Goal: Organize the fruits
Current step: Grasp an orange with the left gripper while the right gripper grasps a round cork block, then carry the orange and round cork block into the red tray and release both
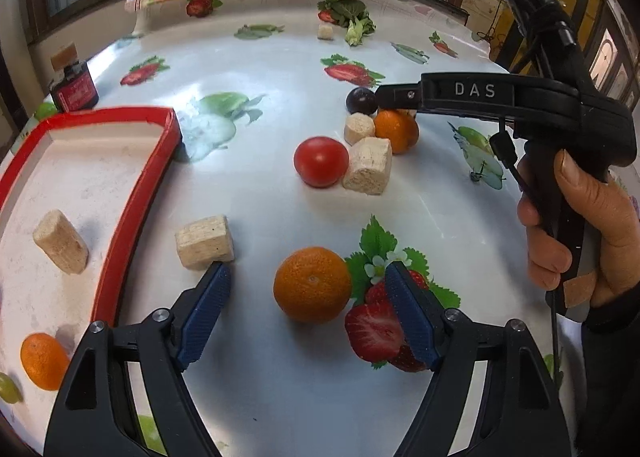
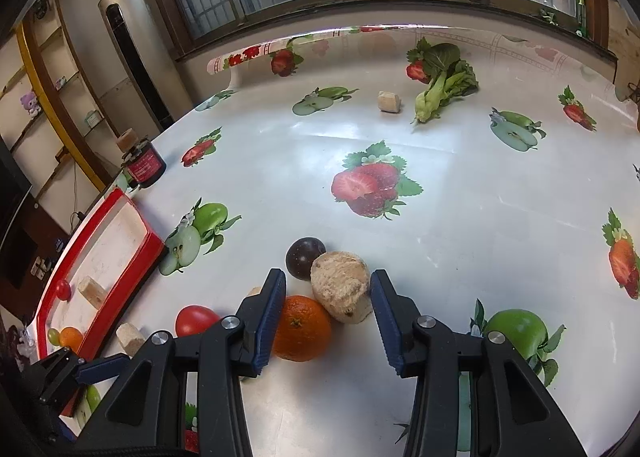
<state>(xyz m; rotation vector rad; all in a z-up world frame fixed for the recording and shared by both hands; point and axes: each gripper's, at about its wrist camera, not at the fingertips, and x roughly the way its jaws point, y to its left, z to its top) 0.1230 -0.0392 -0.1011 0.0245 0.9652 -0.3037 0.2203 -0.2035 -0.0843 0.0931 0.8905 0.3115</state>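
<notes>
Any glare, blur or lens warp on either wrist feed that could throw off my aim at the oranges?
Left wrist view: white glare washes out the tablecloth by the red tray; the near orange is sharp. Right wrist view: fisheye bends the window frame and table edge; the orange is crisp, with a soft shadow.

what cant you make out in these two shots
- Left wrist view: the right gripper's tips, hidden behind the far orange and plum.
- Left wrist view: the red tray's near end, hidden by the left gripper's frame.
- Both views: the jar label, too small.
</notes>
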